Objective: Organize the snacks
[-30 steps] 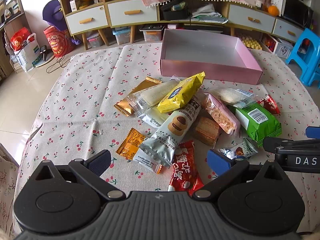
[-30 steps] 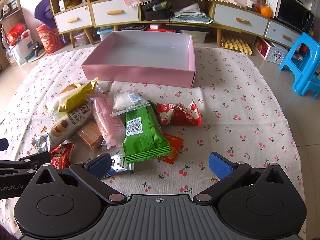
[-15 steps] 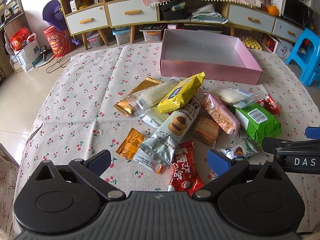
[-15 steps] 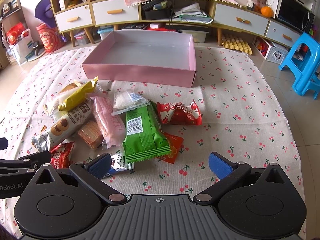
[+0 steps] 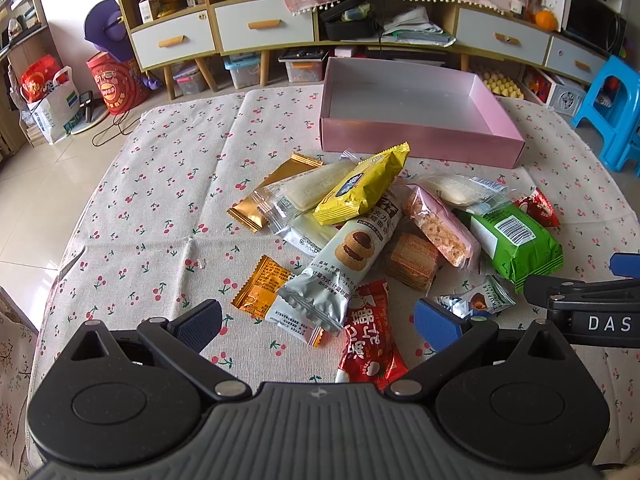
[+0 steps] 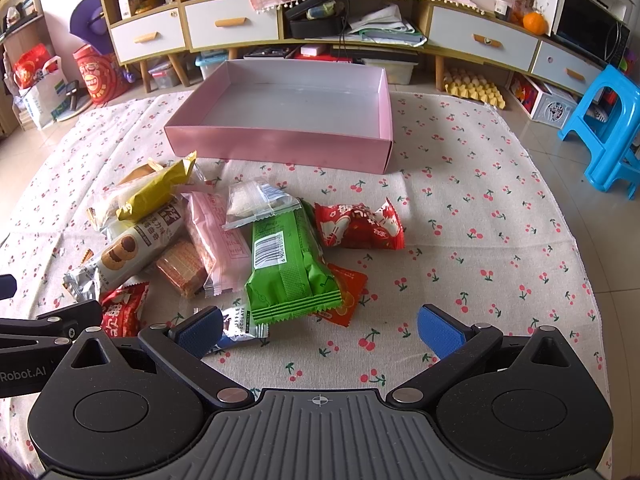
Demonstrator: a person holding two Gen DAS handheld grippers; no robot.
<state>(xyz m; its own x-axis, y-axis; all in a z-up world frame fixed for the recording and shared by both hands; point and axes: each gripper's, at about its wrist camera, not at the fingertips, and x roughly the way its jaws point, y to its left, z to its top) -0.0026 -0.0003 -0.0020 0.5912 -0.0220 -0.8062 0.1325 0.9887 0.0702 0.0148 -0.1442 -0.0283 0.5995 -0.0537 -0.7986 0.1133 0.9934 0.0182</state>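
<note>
Pale glossy tiled floor (image 5: 36,184); long wooden sideboard (image 6: 280,20) with white drawers and orange handles along far wall; blue plastic stool (image 6: 604,120) at right; microwave (image 6: 588,32) beside oranges (image 6: 534,22); daylight from left.

The right hand-held gripper (image 6: 318,330) hovers wide open over the cherry-print surface (image 6: 480,240), the green packet (image 6: 286,268) lying before the pink box (image 6: 280,120).

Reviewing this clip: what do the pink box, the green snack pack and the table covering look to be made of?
Pink box: likely cardboard with a satin pink finish; thin straight walls, folded corners, soft sheen.
Green snack pack: glossy plastic film; crimped end seals, printed barcode, highlights.
Table covering: woven fabric, matte, cherry print; fold creases and visible weave.
</note>
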